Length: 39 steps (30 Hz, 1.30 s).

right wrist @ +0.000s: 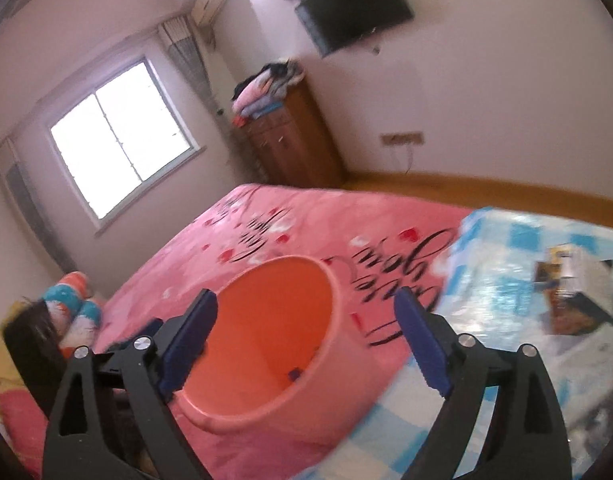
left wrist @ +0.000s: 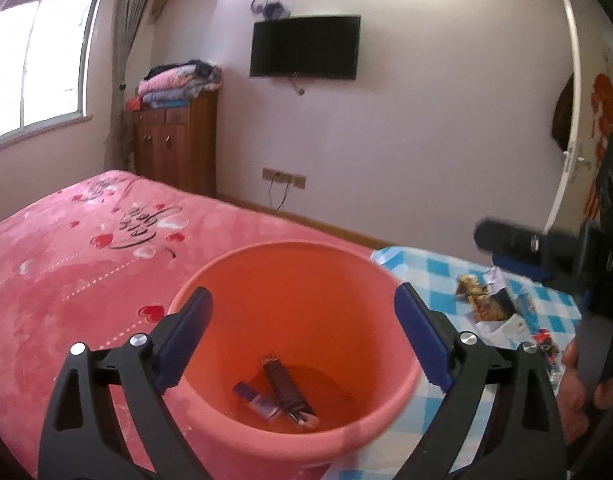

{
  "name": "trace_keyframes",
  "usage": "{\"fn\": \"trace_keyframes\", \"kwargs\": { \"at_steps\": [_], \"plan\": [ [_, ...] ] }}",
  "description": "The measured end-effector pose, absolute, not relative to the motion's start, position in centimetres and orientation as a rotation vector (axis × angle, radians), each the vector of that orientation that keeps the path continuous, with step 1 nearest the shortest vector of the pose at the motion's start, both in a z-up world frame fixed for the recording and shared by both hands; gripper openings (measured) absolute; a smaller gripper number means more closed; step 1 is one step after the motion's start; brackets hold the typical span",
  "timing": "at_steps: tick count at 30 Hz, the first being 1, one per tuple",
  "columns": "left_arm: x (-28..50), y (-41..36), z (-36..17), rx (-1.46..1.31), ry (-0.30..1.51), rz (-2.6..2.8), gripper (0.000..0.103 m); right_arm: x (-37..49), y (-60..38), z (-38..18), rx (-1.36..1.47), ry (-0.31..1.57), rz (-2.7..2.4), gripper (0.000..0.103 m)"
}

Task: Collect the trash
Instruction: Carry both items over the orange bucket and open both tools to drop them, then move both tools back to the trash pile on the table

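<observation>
A salmon-pink bucket [left wrist: 242, 280] stands on the bed, with a few wrappers [left wrist: 282, 396] at its bottom. My left gripper [left wrist: 302, 340] is open and empty just above the bucket's mouth. Snack wrappers [left wrist: 490, 300] lie on the blue-checked cloth [left wrist: 438, 272] to the bucket's right. My right gripper [right wrist: 306, 344] is open and empty, above the bucket [right wrist: 274, 320], tilted. A wrapper pile [right wrist: 574, 292] lies on the checked cloth [right wrist: 506, 280] at the right. The right gripper's body [left wrist: 566, 256] and the hand holding it show at the right edge of the left wrist view.
A pink blanket [left wrist: 66, 260] with hearts covers the bed. A wooden cabinet [left wrist: 174, 144] with folded blankets stands by the window [left wrist: 38, 64]. A black TV [left wrist: 304, 46] hangs on the wall. Pillows [right wrist: 74, 308] lie at the bed's head.
</observation>
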<state>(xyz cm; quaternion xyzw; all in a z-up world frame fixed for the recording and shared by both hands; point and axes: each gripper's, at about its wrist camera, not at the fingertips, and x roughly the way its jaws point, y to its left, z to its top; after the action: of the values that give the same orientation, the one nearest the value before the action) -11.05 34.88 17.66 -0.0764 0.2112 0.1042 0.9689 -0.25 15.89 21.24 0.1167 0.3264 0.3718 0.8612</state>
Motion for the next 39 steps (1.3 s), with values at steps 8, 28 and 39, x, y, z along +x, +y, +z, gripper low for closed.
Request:
{"fn": "trace_keyframes", "kwargs": {
  "at_steps": [8,28,39],
  "plan": [
    [-13.0,31.8,17.6,-0.166,0.351,0.133,0.092,-5.0,10.9,19.4,0.206,0.526,0.716,0.098],
    [-14.5,22.6,13.6,-0.079,0.427,0.002,0.092,-9.0,0.7,15.9,0.237,0.416,0.555,0.098],
    [-13.2,18.5,11.5,-0.050,0.472,-0.043,0.092,-8.6,-4.3,14.4,0.281,0.454,0.493,0.098]
  ]
}}
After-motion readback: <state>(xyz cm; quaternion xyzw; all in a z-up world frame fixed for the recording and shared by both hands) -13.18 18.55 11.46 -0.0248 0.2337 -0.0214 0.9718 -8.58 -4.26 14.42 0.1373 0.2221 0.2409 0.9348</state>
